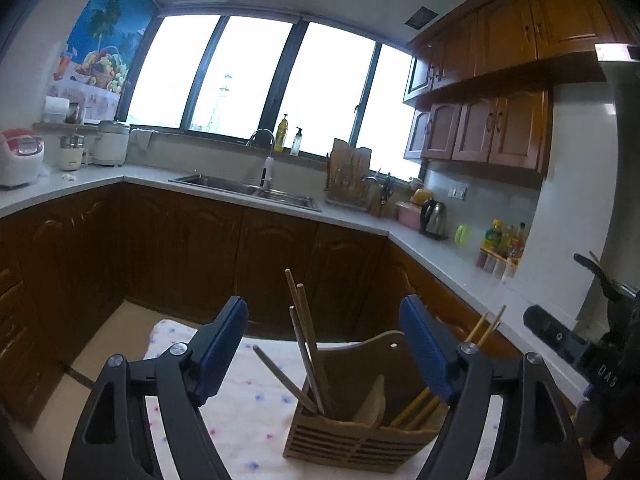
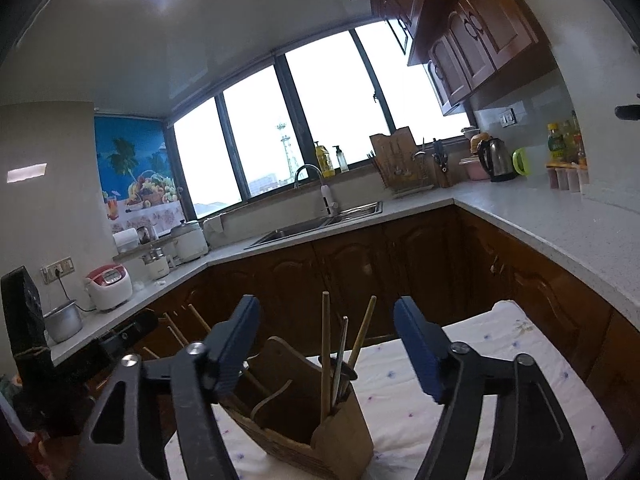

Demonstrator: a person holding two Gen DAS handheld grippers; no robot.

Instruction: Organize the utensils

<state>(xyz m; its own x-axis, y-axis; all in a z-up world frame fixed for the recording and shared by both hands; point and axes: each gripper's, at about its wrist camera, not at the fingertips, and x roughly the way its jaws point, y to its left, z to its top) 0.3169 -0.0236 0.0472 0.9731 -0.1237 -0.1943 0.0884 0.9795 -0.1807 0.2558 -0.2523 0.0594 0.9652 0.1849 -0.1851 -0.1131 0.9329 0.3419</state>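
A: Left wrist view, sweeping left to right: rice cooker [image 1: 18, 156] on the far counter, sink [image 1: 248, 190] under the window, kettle [image 1: 434, 216] further along, then the other rig's dark body at the right edge. The left gripper [image 1: 326, 344] has its jaws spread wide, nothing between the pads.

B: And the wooden utensil holder [image 1: 360, 420]?

A: On the flowered tablecloth [image 1: 248, 412], low between the fingers, touching neither. Chopsticks [image 1: 308, 344] lean up from its left compartment, more chopsticks in the right one, partly hidden behind the right pad.

B: Right wrist view adds the ceiling light and a metal pot [image 2: 64, 320] on the left counter. The right gripper [image 2: 326, 344] is also wide open, clamping nothing. The same holder [image 2: 312, 420] sits between and below its fingers, sticks upright in the near compartment.

A: Room to move?

B: The cloth is bare to the holder's right, out to the table's far edge; dark cabinets stand beyond a gap.
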